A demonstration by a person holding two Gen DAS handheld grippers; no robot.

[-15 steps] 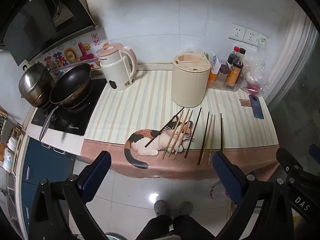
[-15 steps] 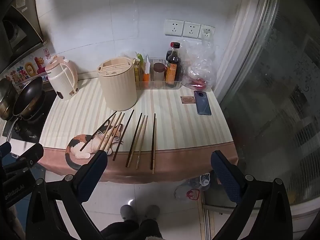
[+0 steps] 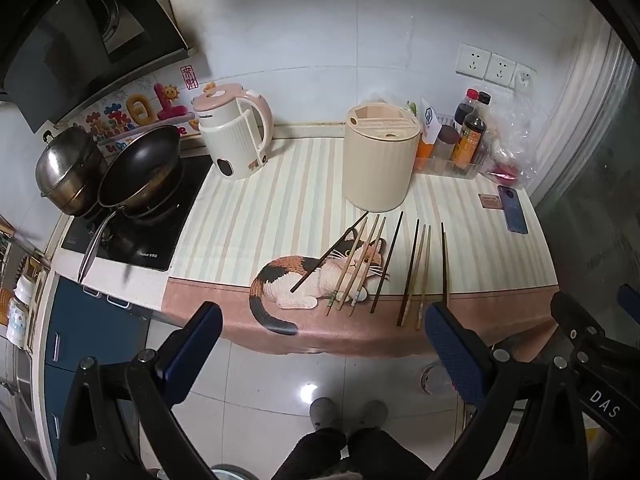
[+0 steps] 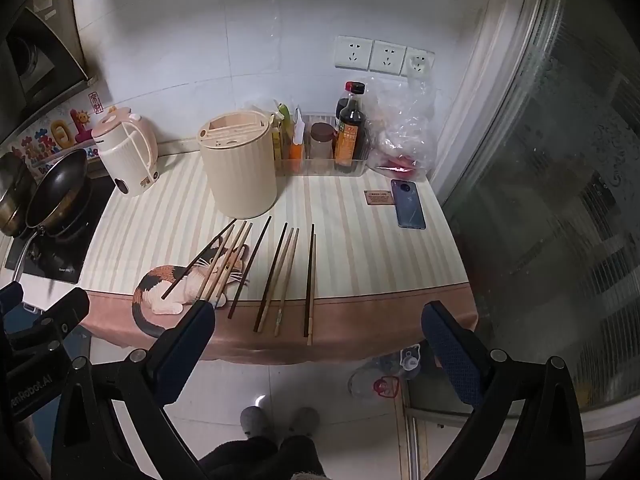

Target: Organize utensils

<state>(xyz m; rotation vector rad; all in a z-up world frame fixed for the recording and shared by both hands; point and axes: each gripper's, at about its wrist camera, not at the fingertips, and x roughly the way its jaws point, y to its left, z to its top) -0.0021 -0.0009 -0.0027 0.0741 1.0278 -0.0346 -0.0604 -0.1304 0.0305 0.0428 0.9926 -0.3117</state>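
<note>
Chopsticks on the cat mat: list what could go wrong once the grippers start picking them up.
1. The chopsticks lie close together, and one dark stick lies slanted toward its neighbours, so a grasp may catch two or nudge others.
2. Several near ends lie close to the counter's front edge; a bump could send them to the floor.
3. The utensil holder has narrow top slots, so a tilted stick might miss.
Both the left gripper and right gripper are open and empty.

Both tongs, left [image 3: 322,336] and right [image 4: 318,334], wide apart, empty, side by side.
</note>
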